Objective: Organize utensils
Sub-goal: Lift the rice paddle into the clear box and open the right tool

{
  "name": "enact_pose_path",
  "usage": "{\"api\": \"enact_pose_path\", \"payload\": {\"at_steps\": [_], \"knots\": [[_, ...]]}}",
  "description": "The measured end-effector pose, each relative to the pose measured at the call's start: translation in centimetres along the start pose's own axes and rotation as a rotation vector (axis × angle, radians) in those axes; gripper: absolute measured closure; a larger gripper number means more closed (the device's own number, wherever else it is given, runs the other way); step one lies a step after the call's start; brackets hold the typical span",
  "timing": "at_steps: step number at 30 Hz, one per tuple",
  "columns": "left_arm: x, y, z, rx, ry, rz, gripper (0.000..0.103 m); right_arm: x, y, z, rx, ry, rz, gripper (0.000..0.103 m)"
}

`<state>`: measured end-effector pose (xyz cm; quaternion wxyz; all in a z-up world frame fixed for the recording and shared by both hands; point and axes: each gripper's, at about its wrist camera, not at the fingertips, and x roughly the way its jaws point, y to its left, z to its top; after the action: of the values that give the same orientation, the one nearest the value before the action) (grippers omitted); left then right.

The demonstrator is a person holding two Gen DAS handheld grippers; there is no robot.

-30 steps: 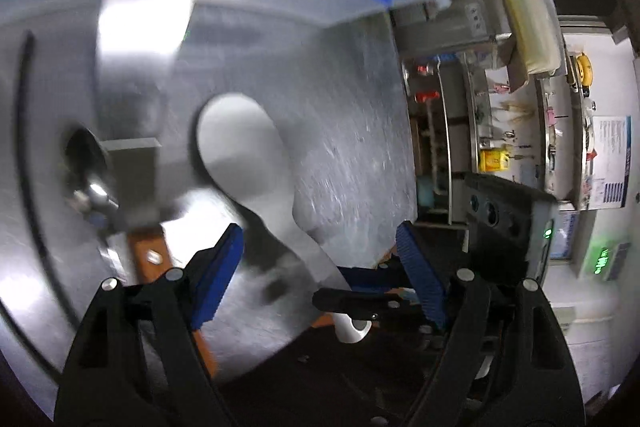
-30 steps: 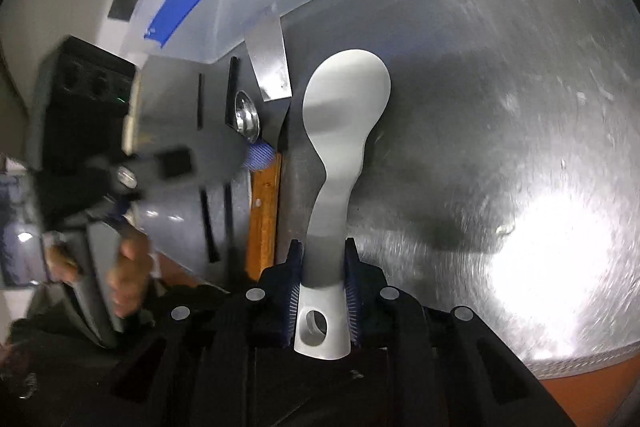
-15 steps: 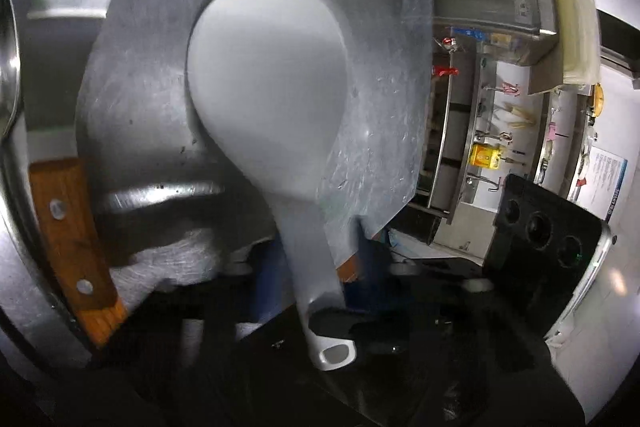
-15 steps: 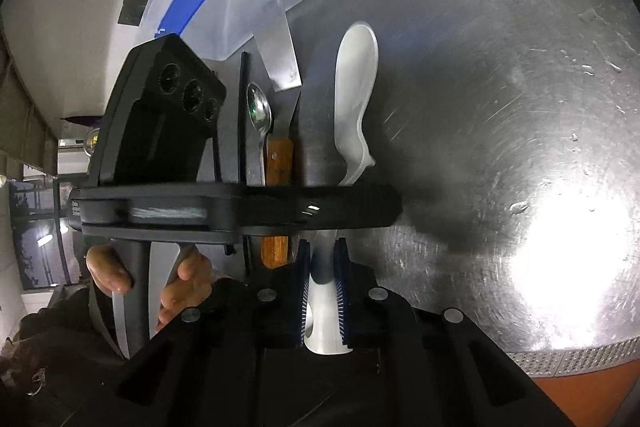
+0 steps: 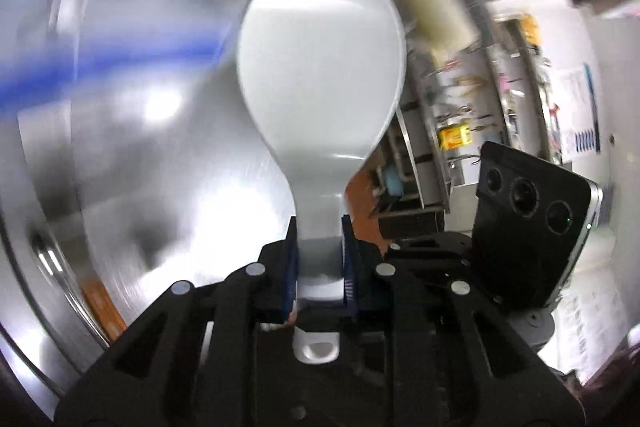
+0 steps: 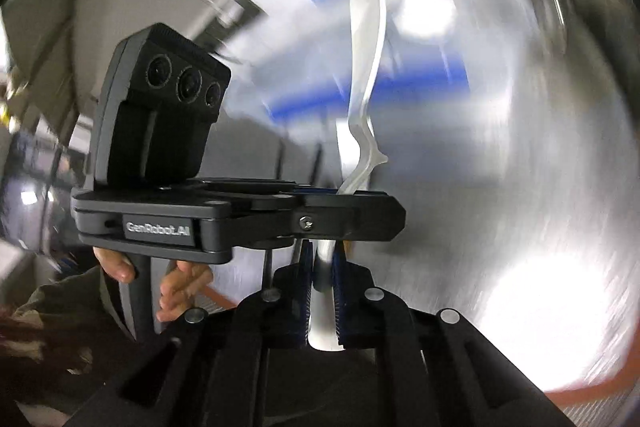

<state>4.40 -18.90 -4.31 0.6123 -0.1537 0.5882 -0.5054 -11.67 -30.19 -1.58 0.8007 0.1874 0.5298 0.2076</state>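
Observation:
A white plastic rice spoon (image 5: 320, 67) is held up off the steel table (image 5: 168, 187), bowl pointing away. My left gripper (image 5: 320, 267) is shut on its handle across the width, and the handle's end with a hole shows just behind the blue pads. In the right wrist view the spoon (image 6: 366, 67) appears edge-on. My right gripper (image 6: 322, 291) is shut on the thin sides of the handle's lower end. The left gripper (image 6: 344, 203) crosses in front of it and clamps the handle slightly higher up. The right gripper's camera block (image 5: 528, 227) sits at the right.
A blurred clear bin with a blue rim (image 6: 372, 87) lies beyond the spoon. A wooden-handled knife (image 5: 100, 303) and a metal spoon (image 5: 44, 255) lie on the table at lower left. A hand (image 6: 180, 279) holds the left gripper. Shelves (image 5: 460, 107) stand at right.
The left gripper went from open beside the spoon to shut on its handle. Both grippers have risen together with the spoon, lifting it off the table.

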Motion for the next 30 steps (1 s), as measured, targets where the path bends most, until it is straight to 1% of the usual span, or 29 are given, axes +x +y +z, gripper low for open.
{"api": "enact_pose_path", "payload": {"at_steps": [1,2,3,5,6,7,8,10,11,12,14,16,18,20,23,25,28,29,30], "knots": [[-1.6,-1.0,1.9,0.040,-0.043,0.018,0.085,-0.5,0.7,1.6,-0.029,-0.024,-0.018,0.092],[-2.5,-1.3,3.1,0.054,-0.067,0.030,0.085,-0.8,1.5,3.4,-0.065,-0.046,-0.038,0.092],[-3.9,-1.7,5.0,0.072,-0.104,0.055,0.085,-0.9,2.5,5.9,-0.110,-0.072,-0.063,0.092],[-5.9,-1.6,8.4,0.085,-0.148,0.105,0.085,-0.3,3.6,9.7,-0.158,-0.087,-0.101,0.092],[-6.8,-0.8,10.5,0.075,-0.155,0.136,0.085,0.9,4.0,12.5,-0.172,-0.077,-0.124,0.092],[-7.2,0.1,12.2,0.056,-0.156,0.165,0.085,1.7,4.0,13.9,-0.174,-0.065,-0.133,0.092],[-7.1,0.9,13.4,0.040,-0.145,0.186,0.085,3.1,3.8,15.7,-0.180,-0.036,-0.142,0.092],[-6.4,4.0,16.0,-0.027,-0.110,0.229,0.085,7.2,2.1,19.1,-0.128,0.044,-0.159,0.092],[-5.8,5.6,16.7,-0.060,-0.087,0.245,0.085,8.5,1.6,19.7,-0.114,0.071,-0.166,0.092],[-4.7,7.7,17.4,-0.111,-0.056,0.259,0.085,10.9,0.5,20.5,-0.083,0.122,-0.173,0.092],[-2.6,11.7,17.8,-0.203,0.012,0.268,0.085,14.7,-1.6,21.0,-0.024,0.207,-0.177,0.092],[-1.1,14.5,17.8,-0.270,0.053,0.268,0.085,17.1,-3.2,21.3,0.024,0.256,-0.174,0.092],[0.1,16.3,17.9,-0.306,0.085,0.271,0.085,19.1,-4.8,21.4,0.077,0.291,-0.166,0.092],[0.9,17.5,17.8,-0.338,0.107,0.267,0.084,20.6,-5.9,21.4,0.102,0.330,-0.187,0.092],[1.4,19.1,18.3,-0.381,0.134,0.287,0.084,22.4,-6.7,21.3,0.118,0.379,-0.232,0.092],[1.7,19.5,18.5,-0.392,0.143,0.314,0.084,23.1,-7.0,21.5,0.146,0.396,-0.218,0.092],[1.8,19.5,18.4,-0.417,0.148,0.314,0.084,23.2,-7.2,22.3,0.167,0.379,-0.230,0.089],[1.5,19.3,18.4,-0.415,0.138,0.318,0.084,23.0,-7.4,22.4,0.176,0.367,-0.233,0.089],[0.6,18.8,18.3,-0.397,0.107,0.326,0.084,22.0,-7.5,22.2,0.167,0.339,-0.243,0.088]]}}
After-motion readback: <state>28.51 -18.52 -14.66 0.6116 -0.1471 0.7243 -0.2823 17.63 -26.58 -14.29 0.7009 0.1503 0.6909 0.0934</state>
